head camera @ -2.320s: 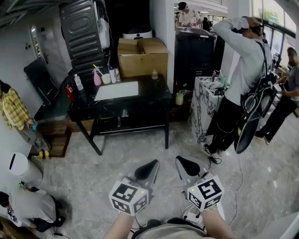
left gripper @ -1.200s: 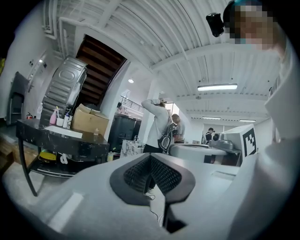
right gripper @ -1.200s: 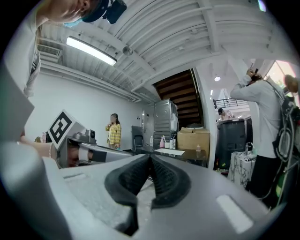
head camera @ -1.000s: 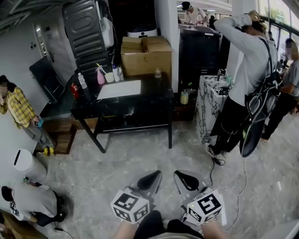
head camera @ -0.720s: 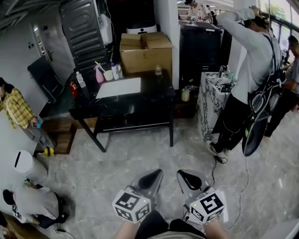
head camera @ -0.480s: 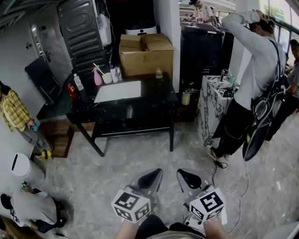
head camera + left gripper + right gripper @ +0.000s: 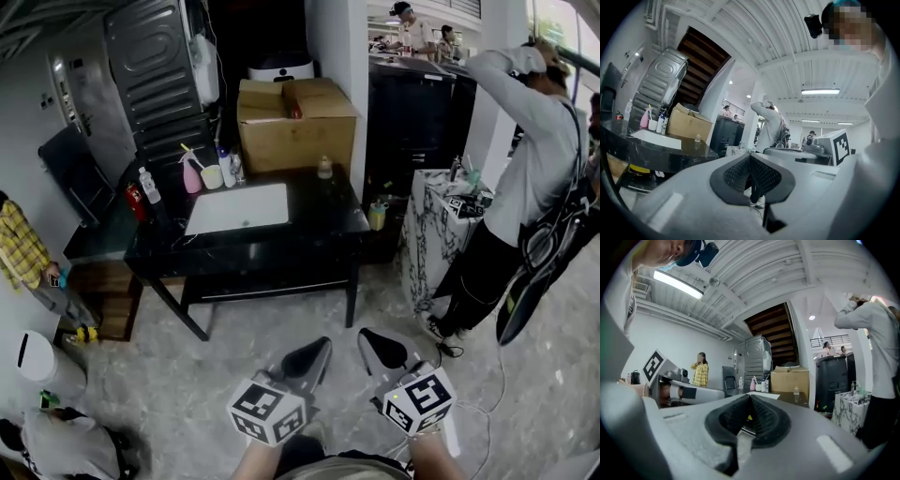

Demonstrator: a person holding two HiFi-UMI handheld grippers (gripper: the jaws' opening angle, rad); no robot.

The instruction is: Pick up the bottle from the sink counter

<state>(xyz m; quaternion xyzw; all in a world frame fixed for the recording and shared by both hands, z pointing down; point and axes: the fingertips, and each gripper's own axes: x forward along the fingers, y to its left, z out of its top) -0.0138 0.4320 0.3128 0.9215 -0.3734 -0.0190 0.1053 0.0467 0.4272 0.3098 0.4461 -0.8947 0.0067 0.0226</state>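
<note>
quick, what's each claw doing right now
Left claw: closed, holding nothing.
Right claw: closed, holding nothing.

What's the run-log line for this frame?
phase: pre-grasp | left gripper: shut, empty | right gripper: shut, empty | small bottle: upright on sink counter, untouched | grippers: well short of counter

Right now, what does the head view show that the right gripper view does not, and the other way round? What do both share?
Only the head view: the grey floor and the white bin at the left.

Only the right gripper view: the ceiling light strip, and the right gripper up close, its jaws together with nothing between them.

Both: the cardboard box, the pink spray bottle and the small bottle on the black counter.
</note>
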